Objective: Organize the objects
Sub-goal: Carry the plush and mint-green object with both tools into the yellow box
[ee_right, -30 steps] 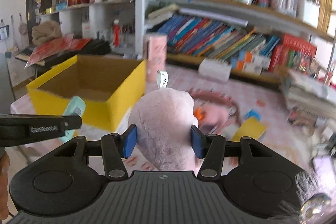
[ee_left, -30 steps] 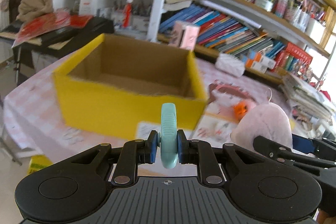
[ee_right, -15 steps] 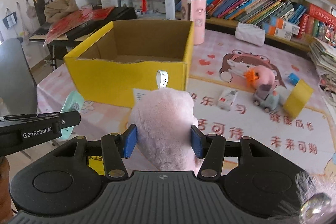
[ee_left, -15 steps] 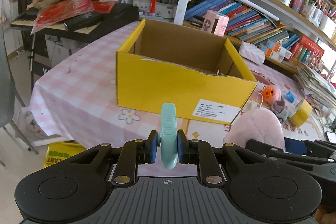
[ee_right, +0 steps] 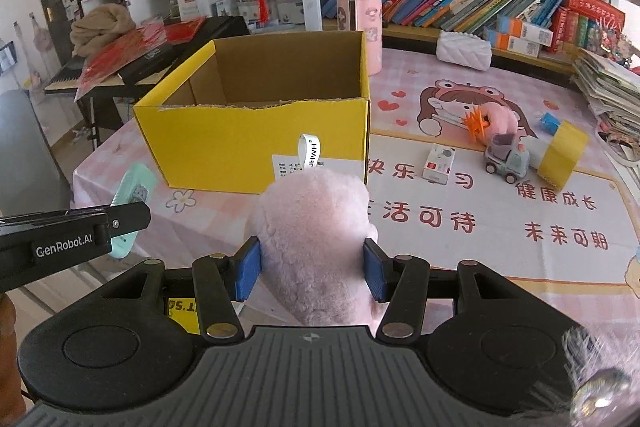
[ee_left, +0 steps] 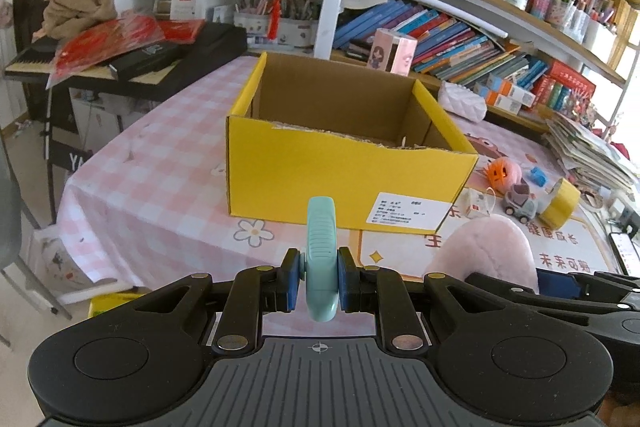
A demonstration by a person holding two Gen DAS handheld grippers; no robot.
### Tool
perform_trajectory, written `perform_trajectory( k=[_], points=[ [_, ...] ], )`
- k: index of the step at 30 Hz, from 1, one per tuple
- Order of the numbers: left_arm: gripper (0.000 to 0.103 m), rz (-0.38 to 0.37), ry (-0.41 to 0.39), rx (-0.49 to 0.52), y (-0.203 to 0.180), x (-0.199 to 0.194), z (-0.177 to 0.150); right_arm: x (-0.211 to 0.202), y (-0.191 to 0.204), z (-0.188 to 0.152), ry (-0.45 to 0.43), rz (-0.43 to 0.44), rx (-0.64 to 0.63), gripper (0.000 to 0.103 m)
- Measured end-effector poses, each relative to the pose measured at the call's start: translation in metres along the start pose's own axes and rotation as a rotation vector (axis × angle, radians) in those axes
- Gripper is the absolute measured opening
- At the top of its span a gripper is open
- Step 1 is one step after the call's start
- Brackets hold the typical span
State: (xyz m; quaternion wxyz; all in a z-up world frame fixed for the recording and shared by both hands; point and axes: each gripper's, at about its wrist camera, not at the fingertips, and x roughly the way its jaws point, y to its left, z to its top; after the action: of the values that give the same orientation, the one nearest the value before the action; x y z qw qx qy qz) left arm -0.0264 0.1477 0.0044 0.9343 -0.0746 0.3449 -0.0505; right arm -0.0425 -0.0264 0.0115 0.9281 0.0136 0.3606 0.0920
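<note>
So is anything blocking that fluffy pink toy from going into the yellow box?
Nothing visible does. The pink plush toy, held in the right gripper, faces the near wall of the yellow box, whose top is open. The toy would only need to clear that wall; bare tablecloth lies between.

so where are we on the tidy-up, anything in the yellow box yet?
Nothing visibly done: what shows of the yellow box interior looks empty. In hand: left gripper is shut on a flat teal item, right gripper is shut on a pink plush, both short of the box. Left on the table: toy truck, yellow tape roll, small white box, orange-and-pink toy.
</note>
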Motion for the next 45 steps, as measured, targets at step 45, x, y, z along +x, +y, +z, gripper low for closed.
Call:
perform_trajectory(
  k=[45],
  points=[
    [0.017, 0.085, -0.165, -0.028, -0.005, 0.075, 0.112, 0.083, 0.007, 0.138, -0.197, 0.091, -0.179, 0.05]
  ],
)
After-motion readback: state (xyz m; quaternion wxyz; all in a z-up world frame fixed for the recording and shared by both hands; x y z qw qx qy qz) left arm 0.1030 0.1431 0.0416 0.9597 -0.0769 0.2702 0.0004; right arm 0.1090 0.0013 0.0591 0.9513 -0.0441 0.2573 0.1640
